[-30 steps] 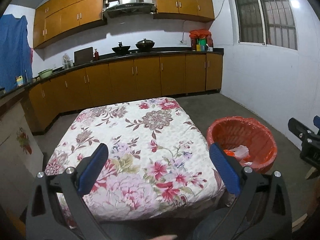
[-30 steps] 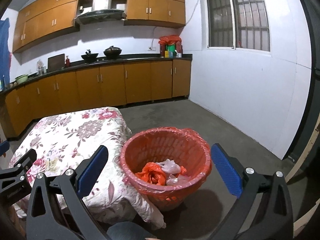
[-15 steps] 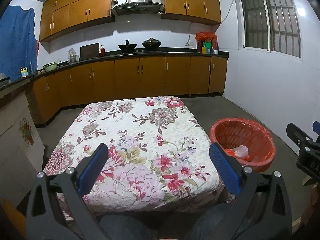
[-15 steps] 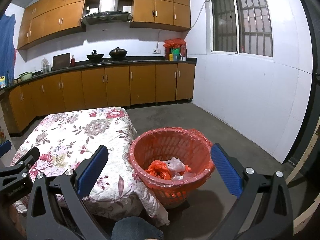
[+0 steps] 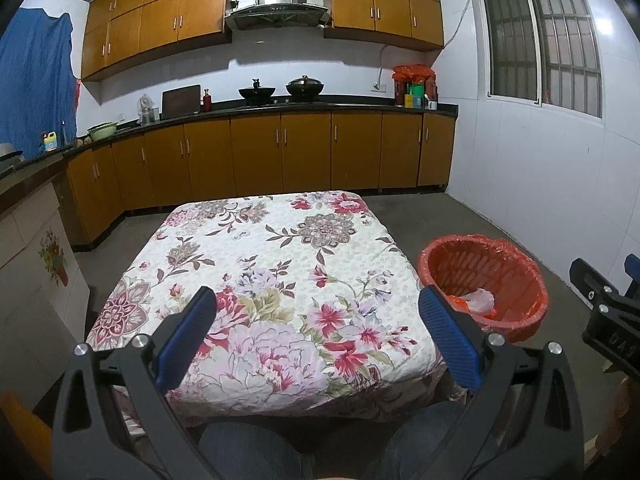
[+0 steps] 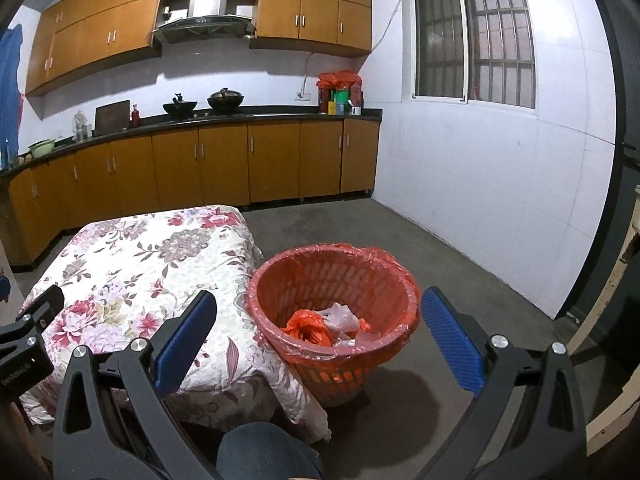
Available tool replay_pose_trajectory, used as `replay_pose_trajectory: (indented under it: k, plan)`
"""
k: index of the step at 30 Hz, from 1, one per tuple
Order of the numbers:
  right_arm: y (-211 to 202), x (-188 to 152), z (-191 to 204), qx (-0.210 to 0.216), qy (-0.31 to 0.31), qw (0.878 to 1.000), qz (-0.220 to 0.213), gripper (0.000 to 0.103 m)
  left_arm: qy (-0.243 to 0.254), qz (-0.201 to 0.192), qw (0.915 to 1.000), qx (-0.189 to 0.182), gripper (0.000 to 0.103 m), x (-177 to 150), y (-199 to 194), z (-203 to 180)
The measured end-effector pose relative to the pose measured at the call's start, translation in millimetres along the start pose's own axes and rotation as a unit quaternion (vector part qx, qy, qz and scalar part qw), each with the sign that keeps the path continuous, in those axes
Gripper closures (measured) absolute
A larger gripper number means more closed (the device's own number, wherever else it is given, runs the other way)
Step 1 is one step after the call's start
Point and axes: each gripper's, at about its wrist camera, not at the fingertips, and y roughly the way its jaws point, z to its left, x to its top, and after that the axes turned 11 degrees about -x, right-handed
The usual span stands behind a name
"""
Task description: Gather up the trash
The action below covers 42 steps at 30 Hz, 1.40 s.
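Observation:
An orange waste basket (image 6: pixel 332 280) lined with a red bag stands on the floor at the table's right side; it also shows in the left wrist view (image 5: pixel 480 276). Inside lie a crumpled orange bag (image 6: pixel 306 326) and clear plastic trash (image 6: pixel 340 316). The table (image 5: pixel 280 264) wears a floral cloth with nothing lying on it. My left gripper (image 5: pixel 316 320) is open and empty above the table's near edge. My right gripper (image 6: pixel 318 326) is open and empty, held in front of and above the basket. The right gripper's body (image 5: pixel 604 308) shows at the left view's right edge.
Brown kitchen cabinets (image 5: pixel 280 152) with a dark counter run along the far wall, carrying two woks (image 5: pixel 280 90). A white wall with a barred window (image 6: pixel 476 36) is on the right. Bare grey floor (image 6: pixel 400 236) lies around the basket. My knees (image 5: pixel 256 452) sit below.
Both grippers have drawn back and tilted up, so the table and basket sit farther away and lower in view. Both stay open and empty.

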Motion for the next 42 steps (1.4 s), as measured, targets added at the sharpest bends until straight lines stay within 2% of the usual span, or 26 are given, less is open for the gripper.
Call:
replay_pose_trajectory:
  k: [18, 42]
  plan:
    - [-6.6, -2.2, 0.0, 0.003, 0.001, 1.0, 0.001, 0.002, -0.003, -0.018, 0.9998, -0.001, 0.004, 3.5, -10.6, -6.6]
    - [-7.2, -2.6, 0.4, 0.003, 0.001, 1.0, 0.003, 0.002, -0.01, -0.021, 0.9997, 0.005, 0.004, 5.5, -14.0, -3.6]
